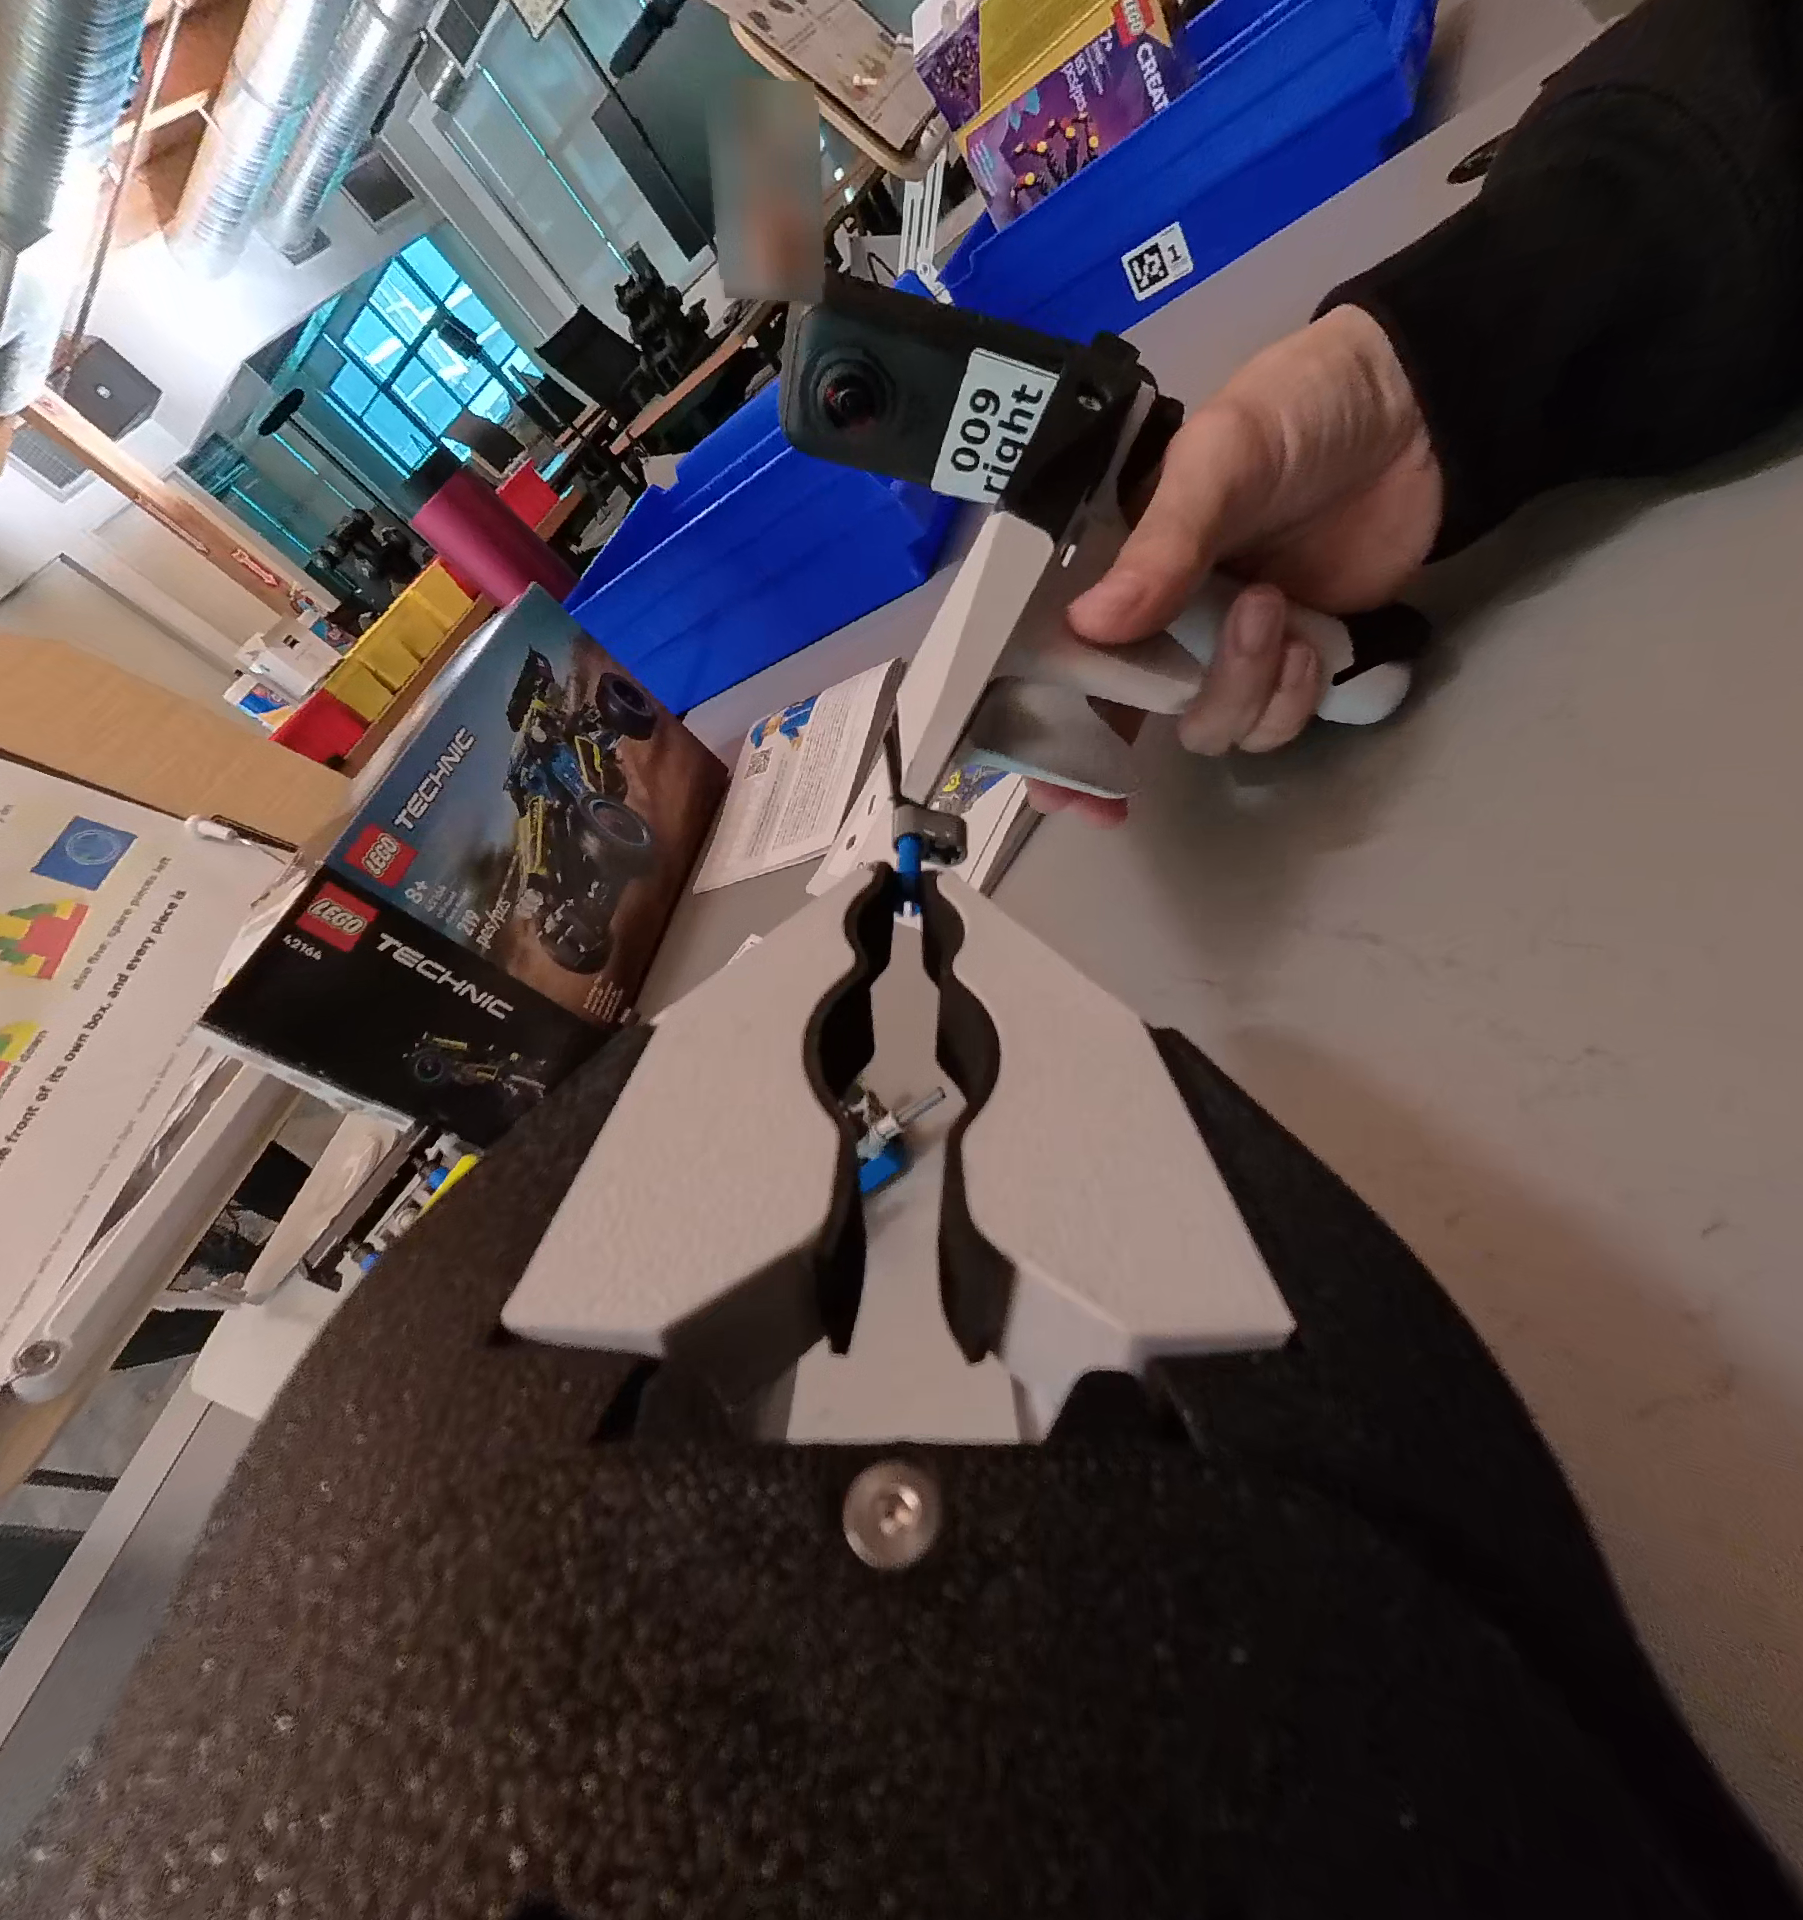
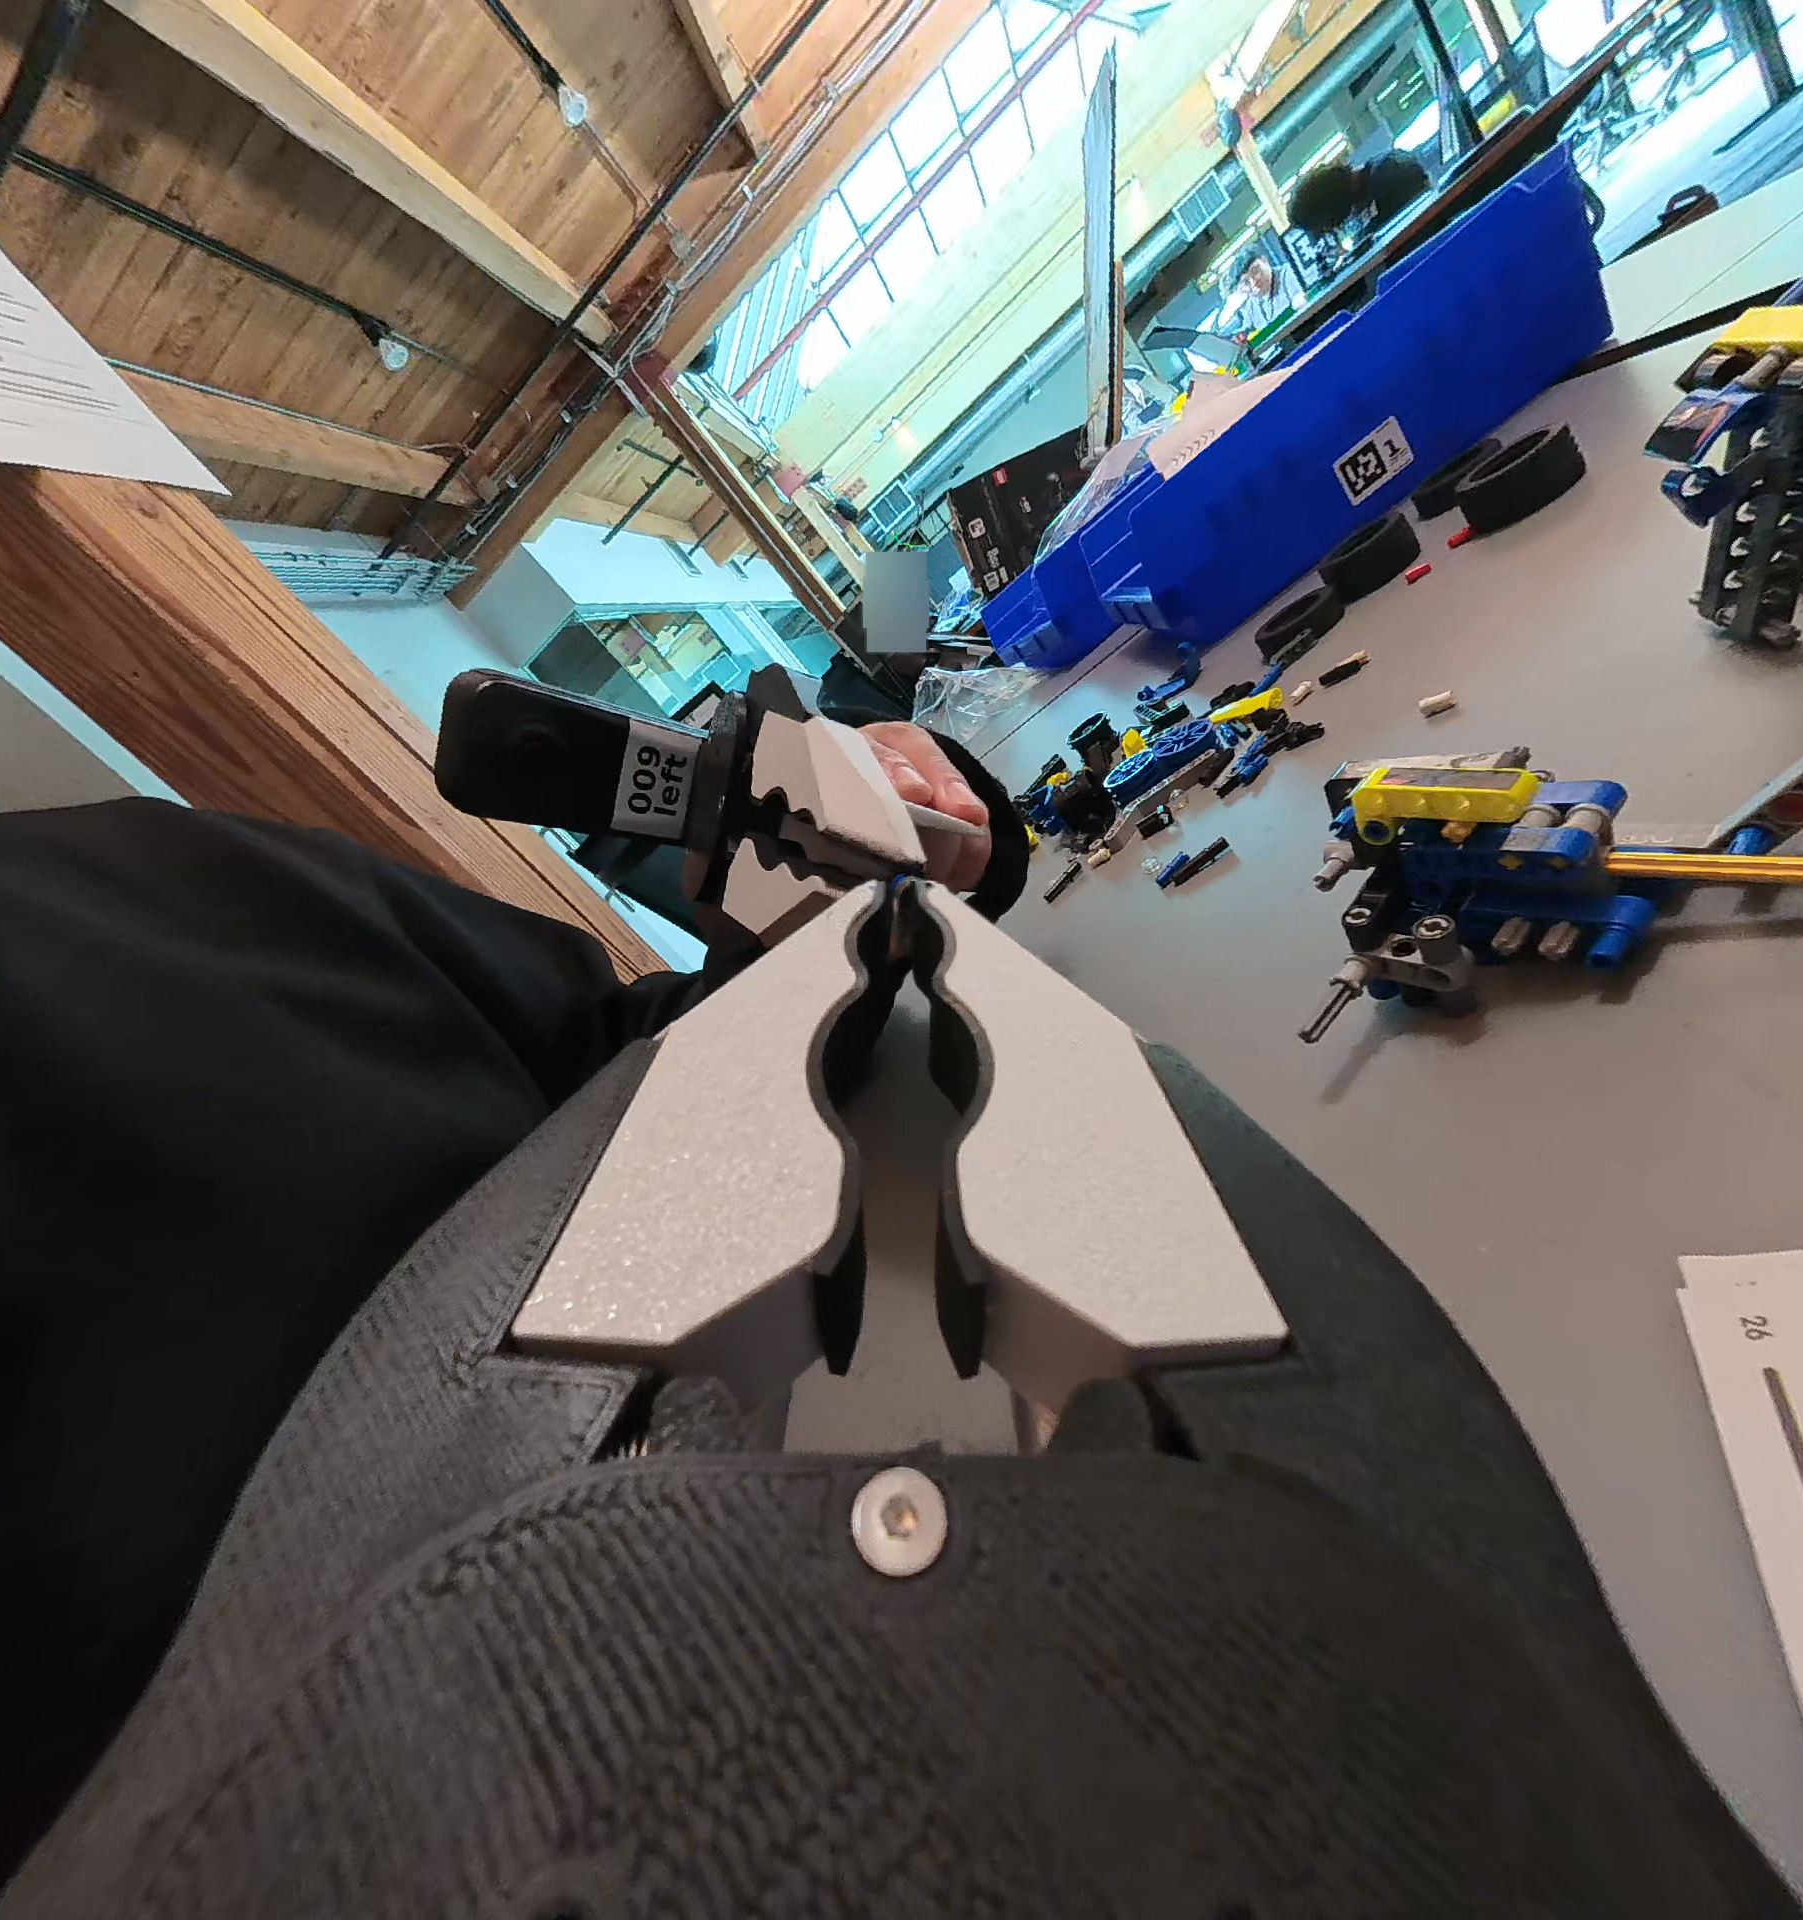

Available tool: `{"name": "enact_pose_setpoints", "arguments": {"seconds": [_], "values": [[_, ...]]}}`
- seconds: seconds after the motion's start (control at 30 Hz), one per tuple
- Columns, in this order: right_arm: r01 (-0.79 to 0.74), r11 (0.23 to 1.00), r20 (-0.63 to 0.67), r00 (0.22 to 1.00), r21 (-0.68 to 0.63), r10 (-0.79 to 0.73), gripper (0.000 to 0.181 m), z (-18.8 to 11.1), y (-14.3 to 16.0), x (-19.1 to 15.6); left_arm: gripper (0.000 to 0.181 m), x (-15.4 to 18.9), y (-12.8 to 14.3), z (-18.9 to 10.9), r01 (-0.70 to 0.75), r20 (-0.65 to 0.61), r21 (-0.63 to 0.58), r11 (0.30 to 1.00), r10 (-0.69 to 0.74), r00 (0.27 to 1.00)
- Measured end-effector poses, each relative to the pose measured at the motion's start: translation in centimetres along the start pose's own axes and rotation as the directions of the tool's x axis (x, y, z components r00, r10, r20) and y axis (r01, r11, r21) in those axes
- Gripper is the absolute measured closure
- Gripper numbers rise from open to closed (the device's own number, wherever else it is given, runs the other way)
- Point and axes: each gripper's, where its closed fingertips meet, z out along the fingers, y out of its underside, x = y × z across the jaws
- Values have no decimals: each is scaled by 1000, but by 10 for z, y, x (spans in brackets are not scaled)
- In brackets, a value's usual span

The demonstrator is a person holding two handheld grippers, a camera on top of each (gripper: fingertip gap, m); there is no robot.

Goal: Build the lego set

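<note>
Midway, I judge: a partly built chassis [image 2: 1479, 894] lies at 2 o'clock, loose pieces [image 2: 1167, 758] unused; left gripper [image 1: 905, 902] and right gripper [image 2: 902, 902] both pinch 1 small blue-grey piece [image 1: 923, 840].

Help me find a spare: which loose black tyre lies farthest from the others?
The tyre at the low end of the blue bin, nearest the loose-parts pile; the other tyres lie up alongside the bin.
</note>
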Motion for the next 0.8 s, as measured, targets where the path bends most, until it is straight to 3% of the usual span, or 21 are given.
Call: {"name": "enact_pose_setpoints", "arguments": {"seconds": [0.4,0.47,0.67,0.8], "values": [[43,999,8,999,-12,-43,180,-1,0,-3,179,1,-3,-2,-1,-8,28,1000,1,1000],[44,999,-33,998,-15,-45,165,-1,0,3,179,0,-5,-3,3,-6,39,999,-3,1000],[67,997,-1,998,-25,-67,177,-1,1,-3,179,1,-4,-2,4,-13,32,999,-4,1000],[66,997,8,998,-26,-66,174,-1,1,-4,179,1,-4,-2,1,-11,31,1000,-1,1000]]}}
